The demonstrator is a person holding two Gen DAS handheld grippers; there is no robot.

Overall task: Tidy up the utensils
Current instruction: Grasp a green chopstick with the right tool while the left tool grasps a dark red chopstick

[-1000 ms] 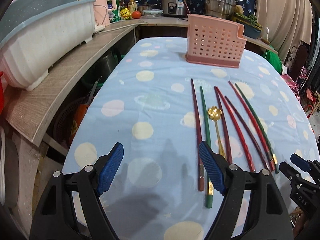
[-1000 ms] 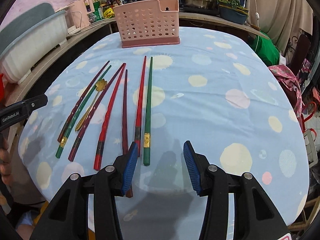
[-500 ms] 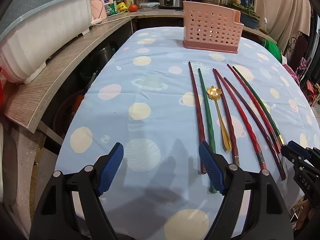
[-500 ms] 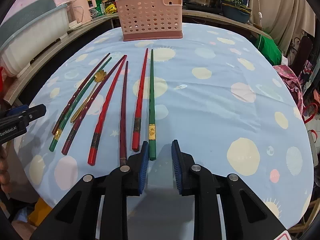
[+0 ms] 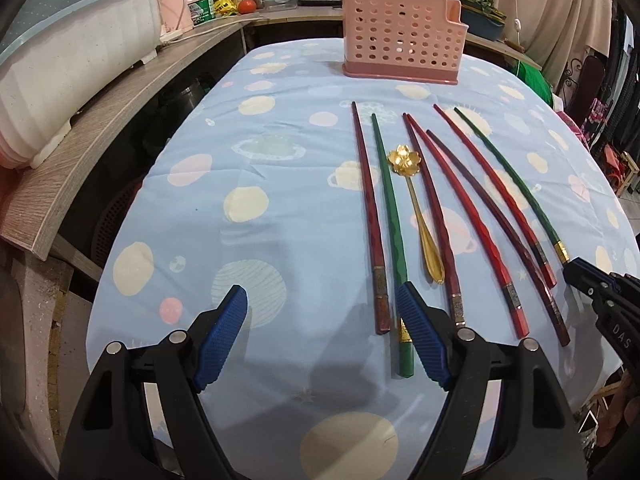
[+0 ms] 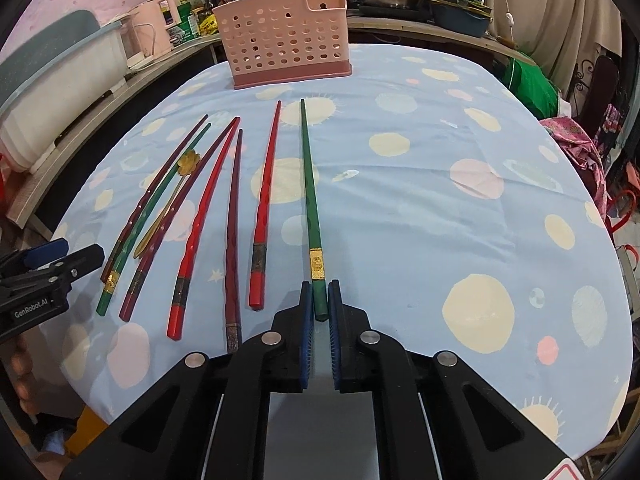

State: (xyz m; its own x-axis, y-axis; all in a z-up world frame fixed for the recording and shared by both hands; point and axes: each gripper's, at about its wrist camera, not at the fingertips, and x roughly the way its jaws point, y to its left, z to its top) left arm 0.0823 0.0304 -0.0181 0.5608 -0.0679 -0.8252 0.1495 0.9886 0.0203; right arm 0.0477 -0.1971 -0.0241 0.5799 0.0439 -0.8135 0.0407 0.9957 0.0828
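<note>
Several red, dark red and green chopsticks and a gold flower spoon (image 5: 416,208) lie side by side on the blue dotted tablecloth (image 5: 260,184). A pink perforated utensil holder (image 5: 402,50) stands at the far end; it also shows in the right wrist view (image 6: 286,36). My right gripper (image 6: 320,300) is shut on the thick end of the rightmost green chopstick (image 6: 310,192), which still rests on the cloth. My left gripper (image 5: 320,332) is open and empty, low over the near edge, its right finger over the end of another green chopstick (image 5: 390,216).
A wooden shelf (image 5: 104,120) with a white and teal dish rack (image 5: 68,60) runs along the left. Pots and bottles stand on the counter behind the holder. A green bag (image 6: 528,84) and pink cloth lie off the table's right edge.
My right gripper has closed from wide open onto the end of the rightmost green chopstick. Both grippers have drawn back toward the near table edge.
</note>
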